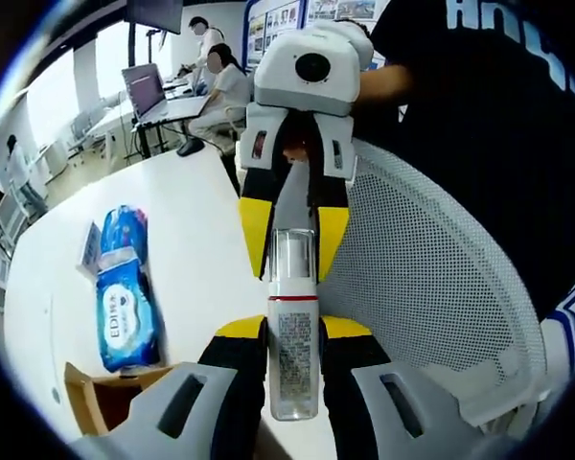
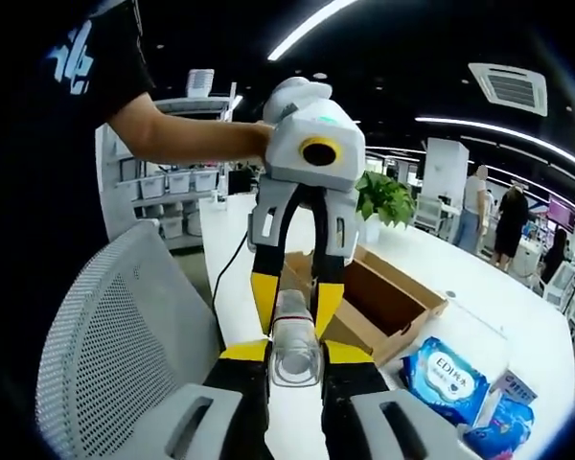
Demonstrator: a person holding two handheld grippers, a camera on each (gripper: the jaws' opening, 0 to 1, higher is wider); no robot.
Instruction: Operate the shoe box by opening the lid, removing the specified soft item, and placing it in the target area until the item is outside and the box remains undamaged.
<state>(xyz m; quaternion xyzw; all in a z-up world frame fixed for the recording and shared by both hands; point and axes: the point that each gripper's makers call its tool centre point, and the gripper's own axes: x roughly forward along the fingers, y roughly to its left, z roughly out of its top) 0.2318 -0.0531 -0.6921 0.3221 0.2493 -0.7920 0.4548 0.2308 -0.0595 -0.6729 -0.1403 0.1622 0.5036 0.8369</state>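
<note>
A slim white bottle [image 1: 292, 369] with a printed label, a red band and a clear cap is held in the air between both grippers. In the left gripper view my left gripper [image 1: 294, 331] is shut on its labelled body, and my right gripper [image 1: 292, 240] comes in from above with its yellow fingertips closed on the cap. In the right gripper view my right gripper [image 2: 295, 353] grips the bottle [image 2: 294, 372] at the cap end, with the left gripper [image 2: 295, 297] beyond it. The open cardboard shoe box [image 2: 388, 297] lies on the white table [image 2: 517, 331]; one corner of the box [image 1: 91, 402] shows at lower left.
Two blue wet-wipe packs [image 1: 125, 311] lie on the table [image 1: 192, 211] beside the box, with the packs [image 2: 450, 379] at lower right. A white mesh chair back [image 1: 431, 287] stands close under the grippers. A person in a dark shirt [image 1: 479, 125] holds them. A potted plant [image 2: 383, 199] stands behind the box.
</note>
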